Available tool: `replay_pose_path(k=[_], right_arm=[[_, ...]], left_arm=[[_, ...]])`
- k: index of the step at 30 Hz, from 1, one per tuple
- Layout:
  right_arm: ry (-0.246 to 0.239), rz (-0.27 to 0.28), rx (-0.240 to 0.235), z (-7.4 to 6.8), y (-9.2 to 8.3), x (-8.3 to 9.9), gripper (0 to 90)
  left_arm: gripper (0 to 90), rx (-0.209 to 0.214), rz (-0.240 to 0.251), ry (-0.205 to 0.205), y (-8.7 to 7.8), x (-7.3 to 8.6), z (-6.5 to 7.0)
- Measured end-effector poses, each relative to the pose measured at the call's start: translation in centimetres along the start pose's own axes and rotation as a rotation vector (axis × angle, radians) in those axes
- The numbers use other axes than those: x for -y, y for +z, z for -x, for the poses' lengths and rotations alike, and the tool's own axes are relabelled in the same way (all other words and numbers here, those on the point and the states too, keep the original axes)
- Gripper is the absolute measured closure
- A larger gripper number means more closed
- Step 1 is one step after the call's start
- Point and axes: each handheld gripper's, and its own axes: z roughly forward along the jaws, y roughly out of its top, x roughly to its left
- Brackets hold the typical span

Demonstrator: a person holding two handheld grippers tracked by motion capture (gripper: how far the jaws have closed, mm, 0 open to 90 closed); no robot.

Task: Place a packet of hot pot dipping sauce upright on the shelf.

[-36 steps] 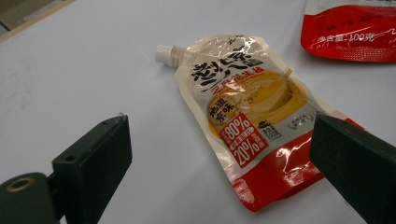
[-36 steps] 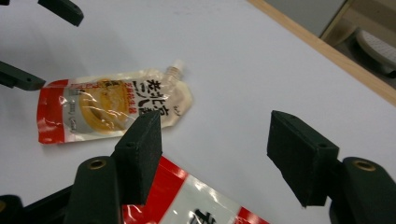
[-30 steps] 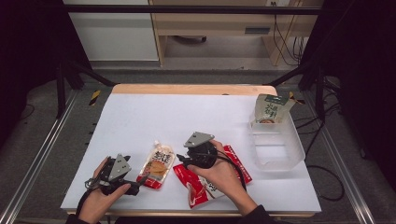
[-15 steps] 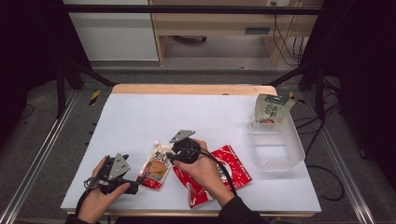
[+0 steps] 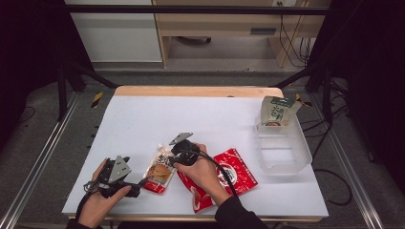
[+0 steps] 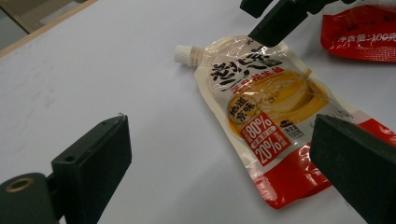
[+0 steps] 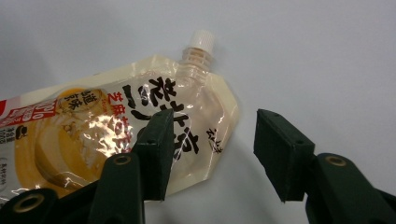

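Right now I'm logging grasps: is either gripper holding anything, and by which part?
Nothing is held. The right gripper has open jaws astride the pouch's top corner, closing in; the left gripper is open.

Spouted pouch (image 5: 159,168): cream top with black lettering, yellow food print, red bottom, white cap on. Lies flat on the white table (image 5: 200,119), spout pointing away, near front-left edge.

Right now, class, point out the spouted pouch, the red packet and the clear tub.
spouted pouch (image 7: 116,135): right gripper view, on its printed front.
red packet (image 5: 239,171): high view, on its bare right half.
clear tub (image 5: 301,152): high view, on its right wall.
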Motion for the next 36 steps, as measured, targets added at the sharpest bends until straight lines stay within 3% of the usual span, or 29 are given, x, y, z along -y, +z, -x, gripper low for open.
replay_pose_path(k=[4, 29, 36], right_arm=[[-0.002, -0.013, -0.006, 0.1, 0.2, 0.0, 47.5], [0.010, -0.041, -0.049, 0.0, 1.0, 0.2, 48.3], [0.014, -0.055, -0.055, 0.1, 1.2, 0.3, 52.2]], left_arm=[[5.4, 0.005, -0.005, -0.015, 0.0, 0.1, -0.1], [5.4, 0.009, -0.006, -0.012, 0.0, 0.0, -0.1], [5.4, 0.011, -0.007, -0.012, 0.0, 0.1, -0.2]])
